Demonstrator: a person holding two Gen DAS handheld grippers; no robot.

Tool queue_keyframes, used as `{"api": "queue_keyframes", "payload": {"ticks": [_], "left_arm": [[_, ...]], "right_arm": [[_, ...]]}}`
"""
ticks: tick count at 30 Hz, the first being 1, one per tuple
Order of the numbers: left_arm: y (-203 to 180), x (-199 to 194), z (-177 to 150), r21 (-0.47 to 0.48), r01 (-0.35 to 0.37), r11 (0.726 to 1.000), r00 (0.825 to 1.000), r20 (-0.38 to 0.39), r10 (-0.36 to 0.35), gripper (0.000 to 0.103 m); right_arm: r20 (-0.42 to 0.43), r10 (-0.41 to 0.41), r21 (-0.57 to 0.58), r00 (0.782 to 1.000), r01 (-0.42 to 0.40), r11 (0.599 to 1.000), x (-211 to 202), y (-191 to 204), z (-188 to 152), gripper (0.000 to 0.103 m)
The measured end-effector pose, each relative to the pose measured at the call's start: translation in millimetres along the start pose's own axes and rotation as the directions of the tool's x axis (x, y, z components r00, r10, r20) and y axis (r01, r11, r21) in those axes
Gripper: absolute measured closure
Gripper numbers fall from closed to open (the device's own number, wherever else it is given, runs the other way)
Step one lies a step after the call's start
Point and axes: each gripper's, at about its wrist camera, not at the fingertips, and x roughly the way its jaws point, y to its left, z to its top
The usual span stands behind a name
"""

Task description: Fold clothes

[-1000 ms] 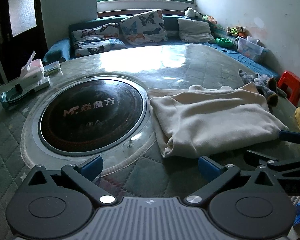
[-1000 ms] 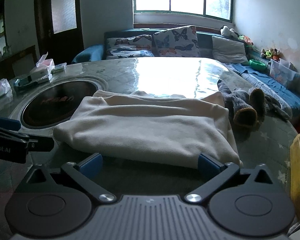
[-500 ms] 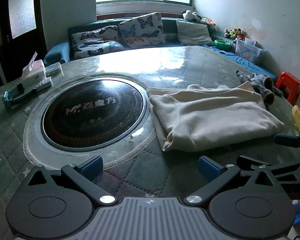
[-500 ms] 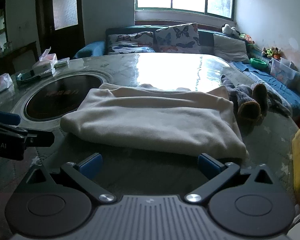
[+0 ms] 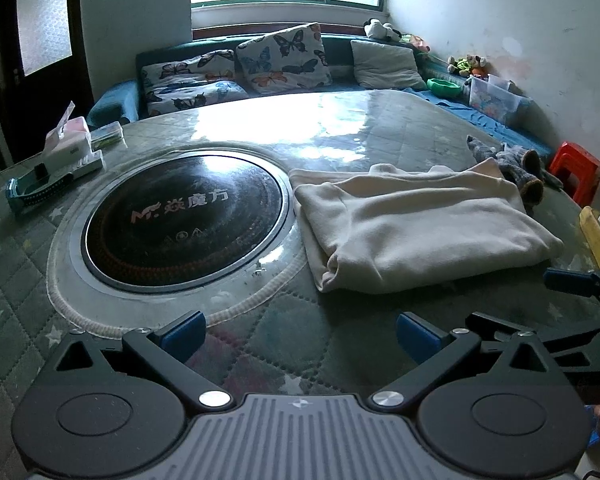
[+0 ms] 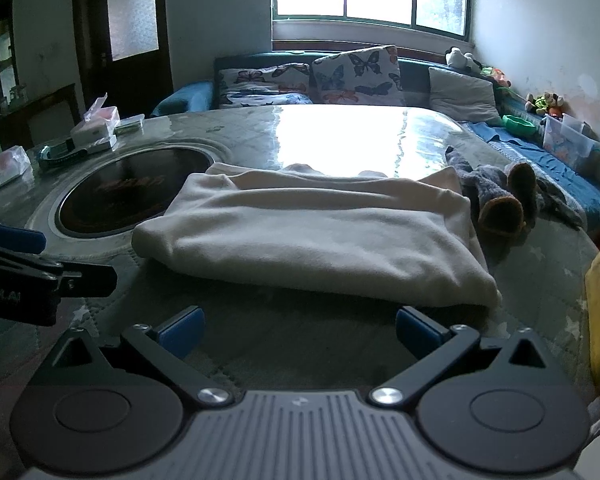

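a cream fleece garment (image 5: 416, 232), folded into a thick soft rectangle, lies on the quilted, star-patterned tabletop (image 5: 284, 344) just right of the round black glass cooktop (image 5: 180, 220) set into it. beside the garment's far right corner sits a grey plush toy (image 6: 496, 196) with brown ends, touching or nearly touching the fabric. at the tabletop's far left stand a tissue box (image 5: 70, 138) and a teal tray (image 5: 32, 192); butterfly-print pillows (image 5: 280, 58) line the sofa under the window, and a red stool (image 5: 576, 170) shows at the right. your left hand-held gripper (image 5: 300, 334) is spread wide with nothing between its blue pads, and your right hand-held gripper (image 6: 298, 330) is likewise spread and empty, short of the garment's near edge. nothing lies between either one and the cloth. over the last second both have drawn back: the garment, once reaching the blue pads, now sits clear of them with bare tabletop between.
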Motion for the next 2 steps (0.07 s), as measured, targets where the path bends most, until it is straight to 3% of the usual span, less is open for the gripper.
{"api": "queue_keyframes", "payload": {"ticks": [2], "left_arm": [[-0.8,-1.4,-0.8,0.004,0.002,1.000,1.000,0.002,-0.002,0.000]], "right_arm": [[0.002,0.000,-0.001,1.000,0.000,1.000,-1.1,0.3,-0.4,0.000]]}}
